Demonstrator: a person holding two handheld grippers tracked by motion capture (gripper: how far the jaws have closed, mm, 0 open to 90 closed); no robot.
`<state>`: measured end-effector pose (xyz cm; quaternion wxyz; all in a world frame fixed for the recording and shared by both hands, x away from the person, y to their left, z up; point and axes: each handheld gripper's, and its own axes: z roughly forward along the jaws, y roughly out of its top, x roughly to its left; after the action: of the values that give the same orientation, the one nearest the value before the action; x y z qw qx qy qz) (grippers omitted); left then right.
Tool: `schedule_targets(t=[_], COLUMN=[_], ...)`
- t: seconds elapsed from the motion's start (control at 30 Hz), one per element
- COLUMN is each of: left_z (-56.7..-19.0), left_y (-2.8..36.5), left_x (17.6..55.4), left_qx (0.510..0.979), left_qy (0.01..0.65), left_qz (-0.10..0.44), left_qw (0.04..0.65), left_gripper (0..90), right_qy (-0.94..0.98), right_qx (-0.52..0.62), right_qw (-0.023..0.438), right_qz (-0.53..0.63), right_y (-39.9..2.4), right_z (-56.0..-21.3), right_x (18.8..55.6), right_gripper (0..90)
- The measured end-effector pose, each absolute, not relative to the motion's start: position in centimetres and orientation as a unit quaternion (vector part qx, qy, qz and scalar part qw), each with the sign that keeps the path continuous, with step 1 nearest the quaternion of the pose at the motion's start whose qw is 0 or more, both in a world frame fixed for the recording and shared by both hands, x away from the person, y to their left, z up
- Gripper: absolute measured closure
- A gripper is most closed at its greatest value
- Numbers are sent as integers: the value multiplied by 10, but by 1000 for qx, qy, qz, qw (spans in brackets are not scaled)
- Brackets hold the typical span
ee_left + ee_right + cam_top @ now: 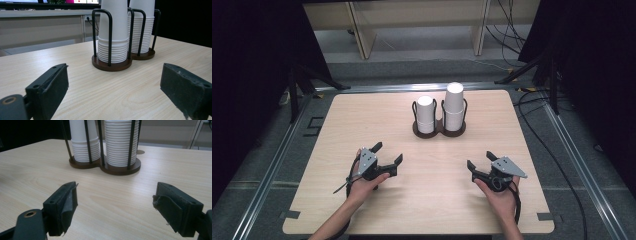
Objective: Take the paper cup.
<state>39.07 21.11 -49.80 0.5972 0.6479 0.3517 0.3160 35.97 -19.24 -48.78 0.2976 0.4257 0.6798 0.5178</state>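
High view, table: light wood table (422, 200), a cup rack (438, 131) standing toward its far middle
High view, cups: short stack (426, 114) in the rack's left ring, tall stack (454, 104) in its right ring, both upside down, side by side
High view, left gripper: left gripper (388, 153) held low over the near left of the table, jaws spread wide with nothing between them, well apart from the rack
High view, right gripper: right gripper (480, 159) held low over the near right, jaws spread wide and bare, well apart from the rack
Left gripper view, jaws: both black jaws rise from the bottom corners, released, only bare wood between them
Left gripper view, rack: rack (112, 65) ahead in the middle, its black wire posts around the nearer stack (112, 37), the other stack (143, 27) just behind to the right
Right gripper view, jaws: released, wide apart, pad covering on both looks frayed
Right gripper view, rack: rack (120, 170) ahead, fuller stack (120, 142) nearer, the other stack (83, 141) at its left
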Motion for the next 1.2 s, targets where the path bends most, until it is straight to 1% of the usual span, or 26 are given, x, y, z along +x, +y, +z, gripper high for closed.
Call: schedule_targets(t=[0.13, 0.2, 0.23, 0.27, 0.37, 0.4, 0.5, 0.7, 0.73, 0.77, 0.83, 0.9, 0.93, 1.0, 1.2], left_z=[-497, -497, -497, -497, -497, -497, -497, -497, -497, -497, -497, -498, -497, -496, -494], left_y=[211, 211, 211, 211, 211, 211, 212, 214, 214, 214, 214, 213, 214, 214, 211], left_x=[389, 390, 390, 390, 390, 390, 391, 392, 392, 392, 393, 397, 397, 398, 403], left_qx=[654, 654, 654, 653, 652, 654, 656, 653, 654, 654, 656, 652, 658, 656, 664], left_qy=[363, 363, 364, 364, 365, 363, 359, 369, 367, 367, 365, 357, 362, 364, 351], left_qz=[312, 312, 312, 312, 312, 311, 305, 298, 298, 298, 298, 305, 304, 301, 304], left_qw=[586, 586, 586, 586, 587, 586, 590, 590, 590, 590, 590, 596, 586, 588, 586], left_gripper=[74, 74, 74, 74, 73, 63, 47, 41, 40, 40, 40, 40, 41, 45, 48], right_qy=[675, 673, 673, 673, 674, 672, 668, 668, 668, 672, 670, 672, 673, 676, 677], right_qx=[428, 427, 435, 427, 425, 424, 424, 425, 429, 422, 419, 419, 412, 413, 407], right_qw=[285, 287, 273, 278, 279, 286, 293, 289, 281, 291, 293, 284, 294, 297, 288], right_qz=[529, 531, 532, 536, 536, 535, 537, 538, 539, 535, 538, 541, 539, 533, 541], right_y=[-193, -194, -193, -194, -194, -194, -193, -189, -187, -186, -184, -181, -181, -177, -169], right_z=[-489, -489, -488, -489, -489, -488, -489, -488, -488, -487, -486, -482, -480, -478, -472], right_x=[361, 361, 359, 360, 360, 359, 358, 358, 357, 358, 358, 357, 359, 360, 368], right_gripper=[210, 211, 224, 241, 257, 261, 254, 253, 255, 255, 257, 260, 263, 265, 274])
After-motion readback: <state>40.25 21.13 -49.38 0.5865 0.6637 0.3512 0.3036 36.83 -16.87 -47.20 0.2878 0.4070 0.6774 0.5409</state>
